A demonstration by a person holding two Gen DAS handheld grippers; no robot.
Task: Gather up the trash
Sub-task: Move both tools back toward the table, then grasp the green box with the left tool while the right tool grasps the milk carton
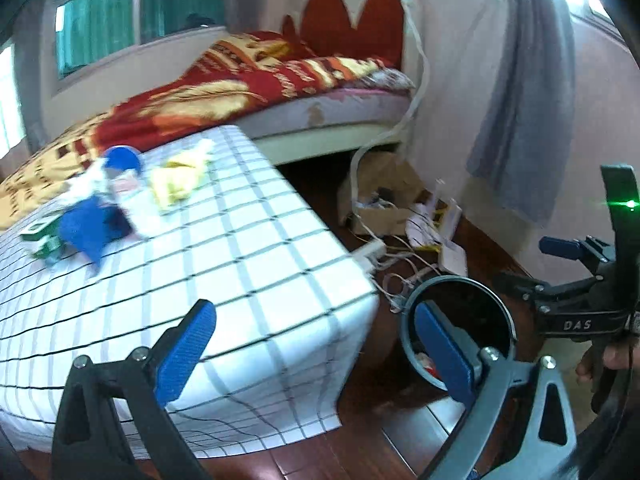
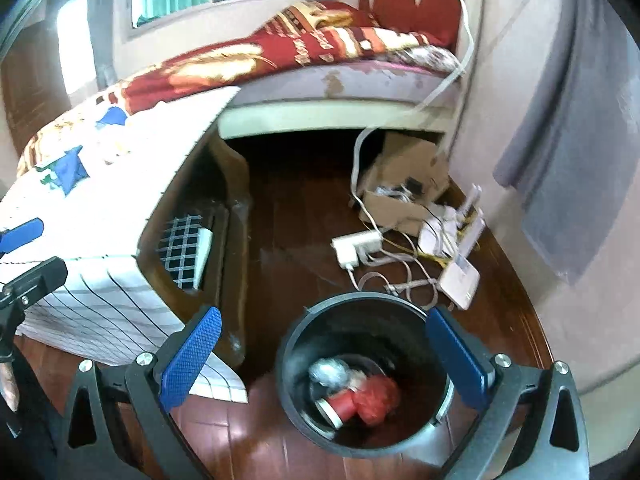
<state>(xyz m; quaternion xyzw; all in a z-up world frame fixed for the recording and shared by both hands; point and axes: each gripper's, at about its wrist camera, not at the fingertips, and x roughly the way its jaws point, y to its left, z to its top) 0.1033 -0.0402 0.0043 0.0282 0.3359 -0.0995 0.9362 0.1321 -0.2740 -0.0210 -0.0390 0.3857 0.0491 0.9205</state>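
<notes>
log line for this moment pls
left gripper open, empty | right gripper open over bin | trash on table

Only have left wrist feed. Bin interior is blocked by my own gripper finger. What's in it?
Observer: In the right wrist view the round black trash bin already holds a crumpled red plastic bag.
Operator: Only that?
Observer: No, a crumpled silver foil ball lies beside it, toward the table side.
Operator: Right gripper carrying anything?
Observer: No. The right gripper is open and empty, directly above the bin.
Operator: Anything under the table?
Observer: The checked white tablecloth hides a brown wooden table base standing next to the bin.
</notes>
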